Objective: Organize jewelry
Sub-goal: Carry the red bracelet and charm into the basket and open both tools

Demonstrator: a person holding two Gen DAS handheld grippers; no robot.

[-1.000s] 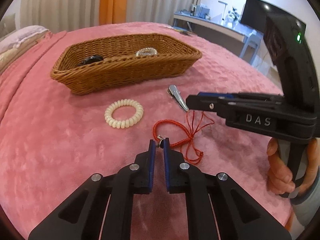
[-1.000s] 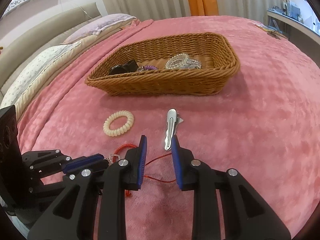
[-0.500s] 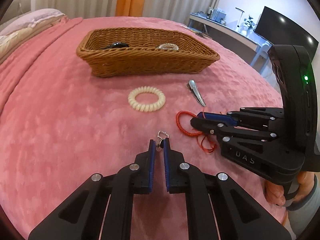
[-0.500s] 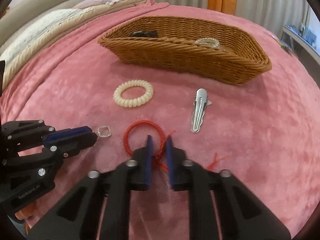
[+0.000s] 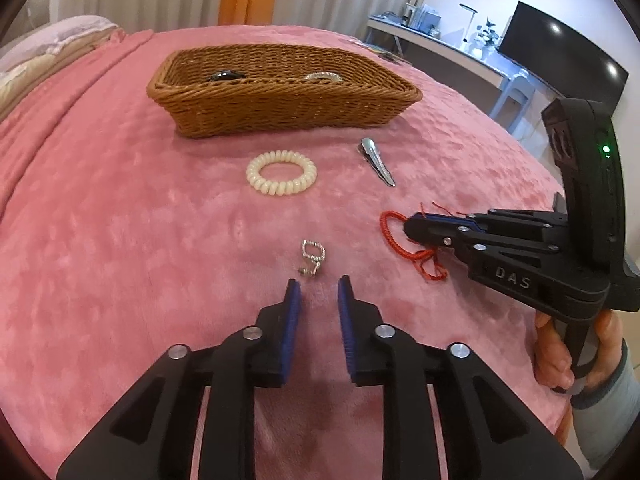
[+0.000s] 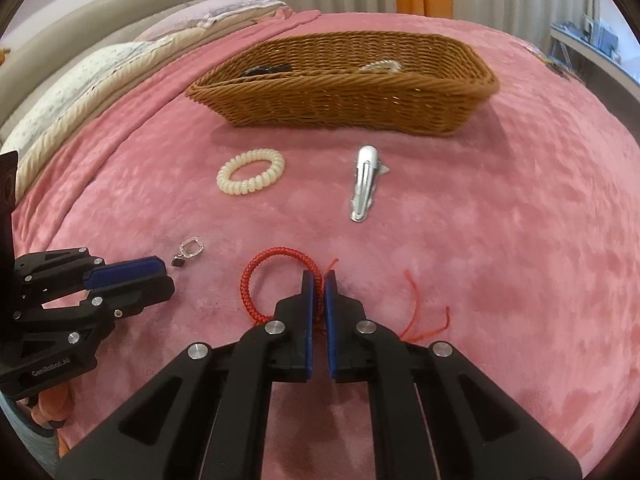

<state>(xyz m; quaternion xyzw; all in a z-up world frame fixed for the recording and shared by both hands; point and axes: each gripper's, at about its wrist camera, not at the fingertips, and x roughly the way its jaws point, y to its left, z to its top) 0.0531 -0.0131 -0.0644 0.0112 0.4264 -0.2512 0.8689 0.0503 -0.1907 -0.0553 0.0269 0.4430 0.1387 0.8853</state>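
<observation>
Red braided cord bracelet with loose thread tails (image 6: 276, 280): lies on the pink plush bedspread (image 6: 500, 240), its near side pinched between the jaws of the right gripper (image 6: 319, 280), which stand almost together on the cord. Judged risk: the grip sits on a thin, limp braid, so the loop may slide out on lifting, and the frayed tails (image 6: 420, 320), trailing to the right on the pile, may snag or drag. Small silver square-link charm with dark bead (image 5: 312, 258): lies free on the bedspread just ahead of the left gripper (image 5: 319, 286), whose jaws stand narrowly apart and empty; being tiny and sunk in the plush, it is judged easy to miss or push deeper on a grasp. Cream spiral coil hair tie (image 5: 281, 172) and silver metal hair clip (image 5: 378, 162): lie apart from each other, between the grippers and the brown woven wicker basket (image 5: 280, 108), which already holds a dark item and a pale beaded one. Pose: both grippers are held low and nearly level over the bed, the right angled inward from the right side, the left pointing toward the basket.
</observation>
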